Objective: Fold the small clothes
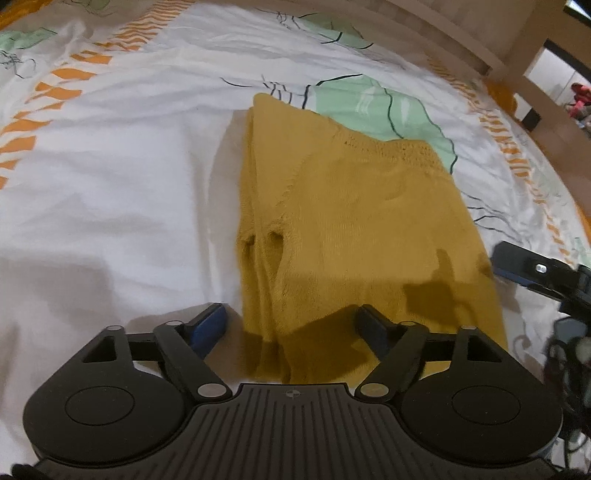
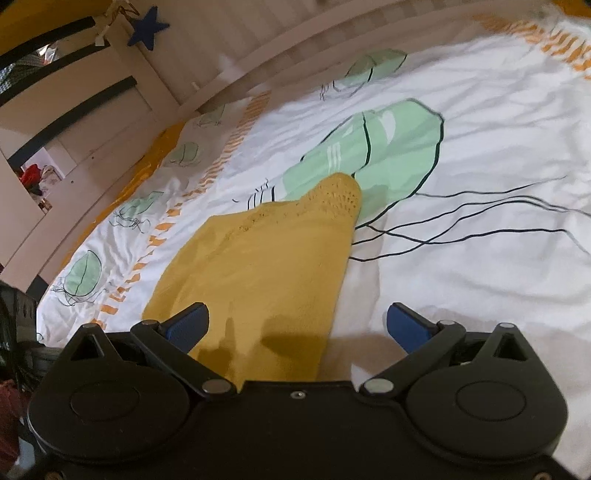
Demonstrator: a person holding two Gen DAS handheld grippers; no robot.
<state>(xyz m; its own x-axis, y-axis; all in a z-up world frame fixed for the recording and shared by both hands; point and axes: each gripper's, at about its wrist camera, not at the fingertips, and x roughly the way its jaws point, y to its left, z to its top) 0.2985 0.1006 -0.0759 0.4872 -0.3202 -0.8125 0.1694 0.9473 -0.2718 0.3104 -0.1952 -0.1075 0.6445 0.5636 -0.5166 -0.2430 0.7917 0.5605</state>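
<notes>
Mustard knit garment (image 1: 343, 229) is lying part-folded on the printed bedsheet (image 1: 122, 184), long axis running away from both tools. Left gripper (image 1: 291, 325) is hovering wide at its near edge, holding nothing; right gripper (image 2: 297, 325), equally wide and empty, is probably straddling the opposite near corner.

So the whole setup is a bed with a white duvet (image 2: 461, 280), printed with mint-green jellyfish and orange dashes. Pale wooden bed frame (image 2: 258, 70) runs along the far edge ahead of the tool, with a navy felt star (image 2: 147, 28) hanging up-left. Warm indoor light.
</notes>
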